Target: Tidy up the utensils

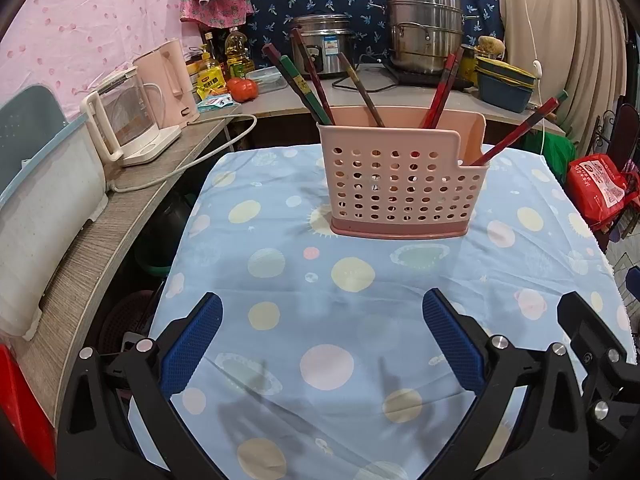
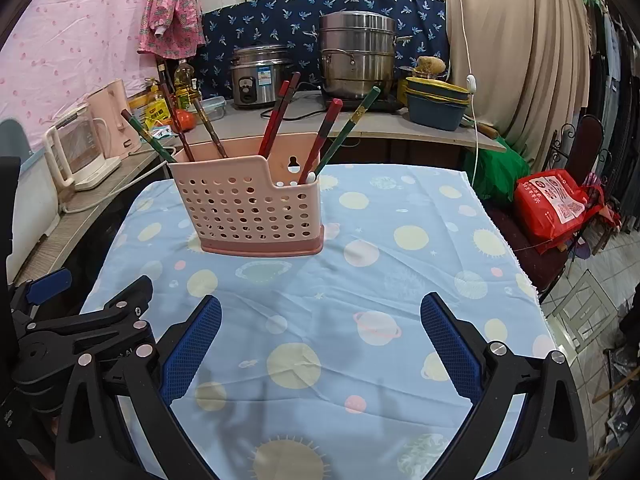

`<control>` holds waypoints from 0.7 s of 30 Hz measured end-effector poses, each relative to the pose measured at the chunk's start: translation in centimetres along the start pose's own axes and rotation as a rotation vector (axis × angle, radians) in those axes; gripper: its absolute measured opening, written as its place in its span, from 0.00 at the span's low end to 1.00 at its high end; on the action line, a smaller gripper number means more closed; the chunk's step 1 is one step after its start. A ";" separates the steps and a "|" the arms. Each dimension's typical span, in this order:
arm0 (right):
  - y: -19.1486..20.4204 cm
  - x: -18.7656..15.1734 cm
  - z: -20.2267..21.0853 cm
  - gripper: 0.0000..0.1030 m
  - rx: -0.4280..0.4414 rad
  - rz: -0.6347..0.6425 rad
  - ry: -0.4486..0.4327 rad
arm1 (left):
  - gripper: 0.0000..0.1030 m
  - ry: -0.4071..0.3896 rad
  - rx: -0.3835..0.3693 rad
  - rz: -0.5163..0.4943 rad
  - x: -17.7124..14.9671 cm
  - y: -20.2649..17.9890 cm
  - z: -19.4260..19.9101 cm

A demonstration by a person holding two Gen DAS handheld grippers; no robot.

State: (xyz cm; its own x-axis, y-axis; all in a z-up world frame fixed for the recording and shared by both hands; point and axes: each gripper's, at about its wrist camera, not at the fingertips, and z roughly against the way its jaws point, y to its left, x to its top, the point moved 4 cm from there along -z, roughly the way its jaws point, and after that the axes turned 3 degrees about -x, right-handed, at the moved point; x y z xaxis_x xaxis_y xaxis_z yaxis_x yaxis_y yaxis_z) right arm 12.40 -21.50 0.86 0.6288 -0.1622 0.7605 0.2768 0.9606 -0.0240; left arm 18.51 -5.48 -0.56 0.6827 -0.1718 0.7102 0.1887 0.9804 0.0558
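Seven chopsticks (image 2: 276, 116) stand in one basket (image 2: 248, 208); both hand-held grippers (image 1: 320, 344) (image 2: 320, 344) gape wide, empty.

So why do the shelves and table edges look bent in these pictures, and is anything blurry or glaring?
Left wrist view: the fisheye lens bows the grey wooden shelf and blacks out the corners; the pink perforated plastic utensil basket stays sharp. Right wrist view: same bending along the blue planet-print tablecloth; soft shadows fall near the open right tool; no strong glare, only mild shine on the steel steamer pot.
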 end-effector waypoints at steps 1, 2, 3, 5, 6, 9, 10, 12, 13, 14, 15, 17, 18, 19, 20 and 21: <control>0.0 0.0 0.0 0.93 0.000 -0.001 0.000 | 0.93 0.001 0.001 0.000 0.0 0.0 0.0; -0.2 0.0 -0.1 0.93 0.000 -0.001 0.000 | 0.93 0.000 0.002 0.001 0.0 0.0 0.0; -0.3 0.1 -0.2 0.93 -0.003 -0.002 0.000 | 0.93 0.001 0.003 0.001 0.0 0.1 0.0; -0.6 0.1 -0.3 0.93 -0.009 -0.006 0.000 | 0.93 0.001 0.009 0.005 0.0 0.4 0.0; -0.8 0.2 -0.4 0.93 -0.011 -0.011 0.000 | 0.93 0.002 0.011 0.008 0.0 0.5 0.0; -1.3 0.2 -0.6 0.93 -0.017 -0.019 0.002 | 0.93 0.004 0.016 0.012 0.1 0.8 -0.1; -1.4 0.2 -0.7 0.93 -0.018 -0.021 0.003 | 0.93 0.004 0.016 0.012 0.1 0.8 -0.1; -1.5 0.2 -0.7 0.93 -0.020 -0.025 0.004 | 0.93 0.004 0.019 0.012 0.0 0.8 -0.1; -1.5 0.2 -0.8 0.93 -0.022 -0.025 0.005 | 0.93 0.005 0.018 0.011 0.0 0.9 -0.2; -1.6 0.1 -0.8 0.93 -0.022 -0.025 0.006 | 0.93 0.005 0.020 0.011 0.0 0.9 -0.2; -1.6 0.1 -0.9 0.93 -0.024 -0.025 0.007 | 0.93 0.005 0.020 0.012 0.0 0.9 -0.1; -1.6 0.1 -1.0 0.93 -0.024 -0.026 0.009 | 0.93 0.007 0.022 0.015 0.1 1.0 -0.2; -1.6 0.1 -1.0 0.93 -0.024 -0.026 0.010 | 0.93 0.007 0.024 0.016 0.0 1.0 -0.2; -1.6 0.1 -1.0 0.93 -0.023 -0.027 0.011 | 0.93 0.007 0.024 0.016 0.0 1.1 -0.2; -1.6 0.1 -1.1 0.93 -0.024 -0.026 0.011 | 0.93 0.007 0.026 0.016 0.0 1.1 -0.3; -1.6 0.1 -1.1 0.93 -0.024 -0.026 0.011 | 0.93 0.007 0.025 0.016 0.0 1.1 -0.3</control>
State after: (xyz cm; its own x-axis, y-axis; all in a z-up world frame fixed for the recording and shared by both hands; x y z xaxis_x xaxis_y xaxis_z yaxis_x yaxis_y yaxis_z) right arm 12.78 -23.33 0.28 0.6294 -0.1895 0.7536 0.3104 0.9504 -0.0203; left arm 18.93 -4.41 -0.66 0.6903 -0.1565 0.7064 0.1602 0.9852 0.0618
